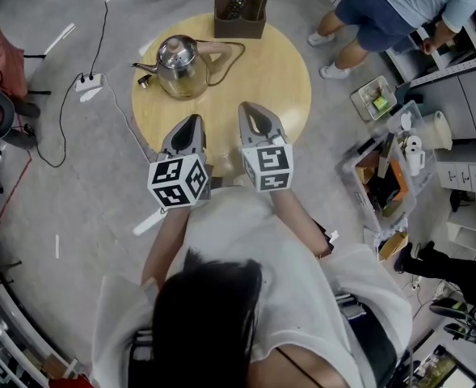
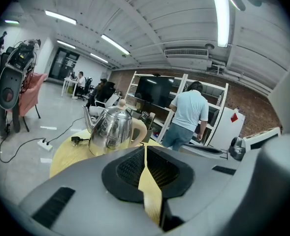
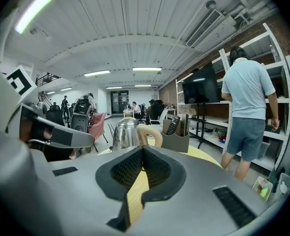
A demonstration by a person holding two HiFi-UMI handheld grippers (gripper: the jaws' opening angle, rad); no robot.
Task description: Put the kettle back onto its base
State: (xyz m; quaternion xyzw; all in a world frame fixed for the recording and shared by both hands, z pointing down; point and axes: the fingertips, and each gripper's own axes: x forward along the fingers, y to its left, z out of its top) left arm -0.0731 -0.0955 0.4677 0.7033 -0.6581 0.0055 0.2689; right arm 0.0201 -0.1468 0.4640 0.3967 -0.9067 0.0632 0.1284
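L gripper (image 1: 192,120) & R gripper (image 1: 250,107) sit side by side over near edge of round wood table (image 1: 286,79), both w/ jaws together, nothing btwn them. Further on, kettle (image 1: 179,67) stands upright on table's far-left part, well apart from both: shiny steel belly, cream handle & lid knob, spout pointing left. Black plug (image 1: 144,80) lies just beside spout. Whether a base sits under it: can't tell. Brown box (image 1: 239,27) w/ remotes at far edge.
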